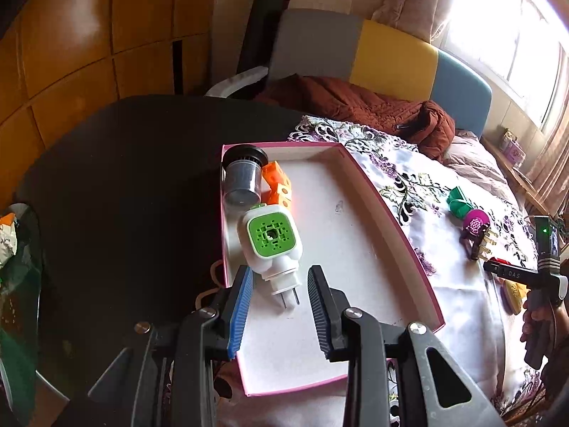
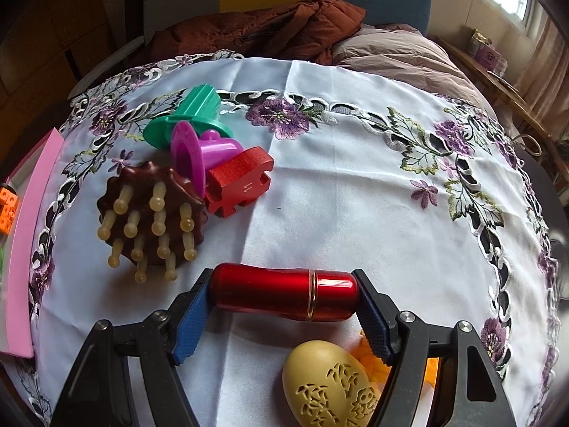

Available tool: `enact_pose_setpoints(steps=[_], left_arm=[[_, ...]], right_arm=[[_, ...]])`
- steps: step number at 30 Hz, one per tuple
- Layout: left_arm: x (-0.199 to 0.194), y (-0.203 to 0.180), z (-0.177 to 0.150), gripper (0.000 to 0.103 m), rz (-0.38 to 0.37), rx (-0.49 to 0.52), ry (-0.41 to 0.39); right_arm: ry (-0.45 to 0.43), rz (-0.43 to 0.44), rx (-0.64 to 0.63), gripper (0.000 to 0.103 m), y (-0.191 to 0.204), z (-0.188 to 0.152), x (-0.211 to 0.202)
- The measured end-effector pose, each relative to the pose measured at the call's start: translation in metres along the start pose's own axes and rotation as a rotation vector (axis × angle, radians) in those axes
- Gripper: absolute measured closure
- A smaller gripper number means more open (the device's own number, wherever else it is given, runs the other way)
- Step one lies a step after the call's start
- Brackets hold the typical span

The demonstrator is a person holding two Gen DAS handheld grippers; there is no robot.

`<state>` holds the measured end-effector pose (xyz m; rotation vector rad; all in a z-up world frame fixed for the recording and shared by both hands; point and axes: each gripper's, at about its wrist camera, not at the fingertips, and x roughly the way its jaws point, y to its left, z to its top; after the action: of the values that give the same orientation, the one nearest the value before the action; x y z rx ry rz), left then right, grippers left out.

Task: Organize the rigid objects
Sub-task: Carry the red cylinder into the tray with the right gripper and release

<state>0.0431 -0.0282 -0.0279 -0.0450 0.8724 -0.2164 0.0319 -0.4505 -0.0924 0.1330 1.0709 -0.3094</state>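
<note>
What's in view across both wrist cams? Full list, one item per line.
pink-rimmed white cardboard box: 1, on the table
dark ribbed-cap cylinder: 1, box's far left corner
orange plastic cubes: a cluster, beside the cylinder
white plug-in unit with green grille: 1, in box, prongs toward left gripper
floral embroidered white tablecloth: 1, under loose items
green plastic flanged piece: 1, on cloth
purple plastic flanged piece: 1, against the green one
red wooden puzzle block: 1, beside the purple piece
brown wooden knobbed massager: 1, pegs up
yellow carved egg: 1, near edge
red metal cylinder: 1, between right fingers
left gripper: open, over the box
right gripper: shut on cylinder
</note>
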Motion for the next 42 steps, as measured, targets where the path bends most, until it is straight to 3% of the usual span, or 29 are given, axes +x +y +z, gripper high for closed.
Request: enact_pose_setpoints(steps=[5,11,18,25,30,36,42], left_arm=[[-0.001,0.006,-0.003,0.071,0.001,-0.014,0.0],[-0.002,0.019,-0.004,0.071,0.012,-0.051,-0.011],[-0.005,0.036,-0.003,0.071,0.029,-0.09,-0.018],[-0.006,0.049,-0.004,0.071,0.036,-0.114,-0.022],[-0.002,0.057,-0.007,0.071,0.039,-0.131,-0.008],[0.005,0.065,-0.009,0.071,0.044,-0.153,0.015],[0.011,0.073,-0.011,0.071,0.058,-0.167,0.032]], right_arm=[[-0.055,-0.014,0.054,0.028,-0.009,0.002,-0.021],[-0.196,0.009,0.076,0.028,-0.003,0.017,-0.072],[-0.285,0.161,-0.076,0.028,0.075,0.033,-0.111],[-0.24,0.318,-0.256,0.028,0.194,0.038,-0.099],[-0.181,0.371,-0.316,0.028,0.264,0.049,-0.074],[-0.11,0.328,-0.378,0.028,0.318,0.063,-0.034],[-0.037,0.256,-0.425,0.028,0.342,0.064,0.007]])
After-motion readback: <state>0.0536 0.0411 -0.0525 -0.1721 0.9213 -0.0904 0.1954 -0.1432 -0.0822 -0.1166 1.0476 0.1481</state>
